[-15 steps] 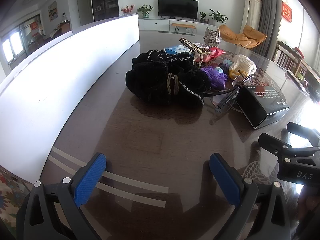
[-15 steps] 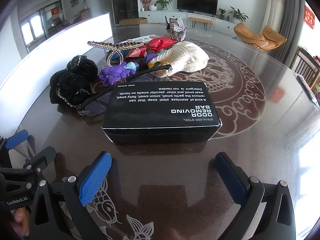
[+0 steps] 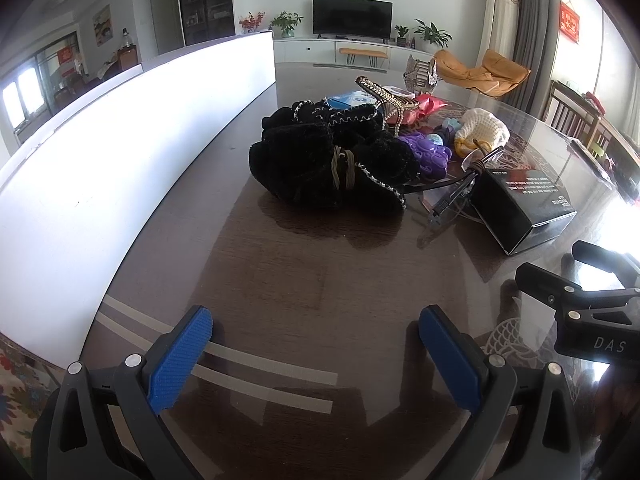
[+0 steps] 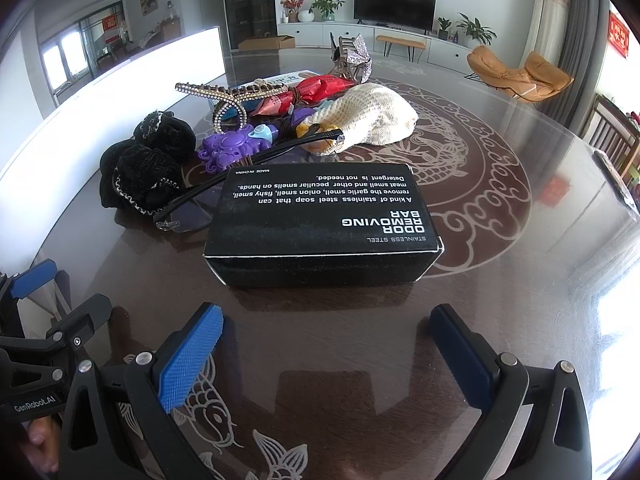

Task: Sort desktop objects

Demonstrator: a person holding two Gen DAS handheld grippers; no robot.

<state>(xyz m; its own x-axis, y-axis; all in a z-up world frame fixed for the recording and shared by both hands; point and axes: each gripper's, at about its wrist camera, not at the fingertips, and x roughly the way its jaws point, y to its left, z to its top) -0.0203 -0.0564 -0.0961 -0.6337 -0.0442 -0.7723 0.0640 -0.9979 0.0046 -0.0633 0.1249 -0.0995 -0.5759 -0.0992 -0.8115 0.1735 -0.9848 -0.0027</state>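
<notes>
Black cardboard soap box [image 4: 320,220] looks light and stiff, I'd pinch its short sides; both my grippers [image 4: 326,354] [image 3: 316,354] hang released, holding nothing

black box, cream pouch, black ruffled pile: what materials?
Black rectangular box: looks like matte printed cardboard, with crisp folded edges and white lettering. Cream knitted pouch: probably cotton yarn, its open stitch texture visible. Black ruffled fabric pile: fuzzy, velvet-like cloth with pale beaded or stitched edging; fibre unclear.
</notes>
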